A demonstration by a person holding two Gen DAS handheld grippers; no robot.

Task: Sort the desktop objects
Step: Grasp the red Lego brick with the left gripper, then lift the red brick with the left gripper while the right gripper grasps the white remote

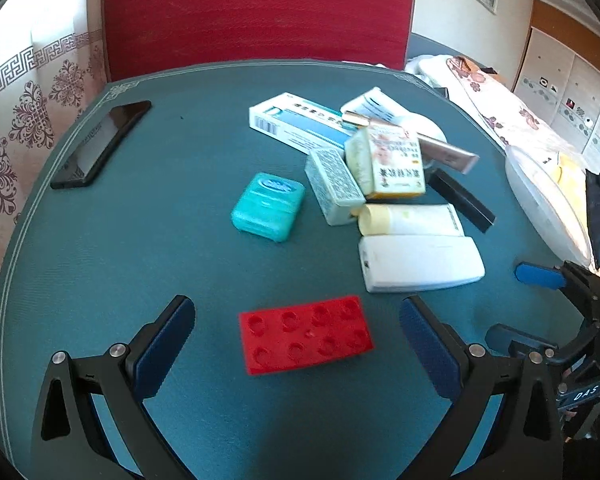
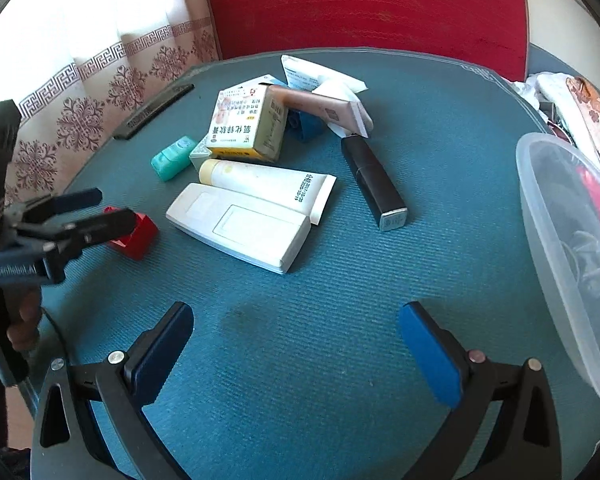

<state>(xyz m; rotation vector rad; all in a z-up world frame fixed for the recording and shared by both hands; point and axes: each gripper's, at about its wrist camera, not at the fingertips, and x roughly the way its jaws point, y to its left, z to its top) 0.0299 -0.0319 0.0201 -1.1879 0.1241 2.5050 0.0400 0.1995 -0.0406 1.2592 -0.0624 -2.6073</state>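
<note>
My left gripper (image 1: pixel 298 312) is open, its fingers on either side of a red toy brick (image 1: pixel 304 334) on the round teal table (image 1: pixel 140 240); it also shows in the right wrist view (image 2: pixel 112 208), where the brick (image 2: pixel 138 236) lies between its fingers. My right gripper (image 2: pixel 296 320) is open and empty over bare table; it shows at the right edge of the left wrist view (image 1: pixel 520 304). Ahead lies a pile: a white remote (image 2: pixel 240 226), a cream tube (image 2: pixel 260 184), a yellow medicine box (image 2: pixel 240 124), a black rectangular case (image 2: pixel 374 182), a teal floss case (image 1: pixel 268 206).
A clear plastic tub (image 2: pixel 560 240) stands at the table's right edge. A black phone (image 1: pixel 100 144) lies at the far left. A long white-blue box (image 1: pixel 300 124) and a pink tube (image 2: pixel 324 110) are in the pile. A red chair back (image 1: pixel 260 12) stands behind the table.
</note>
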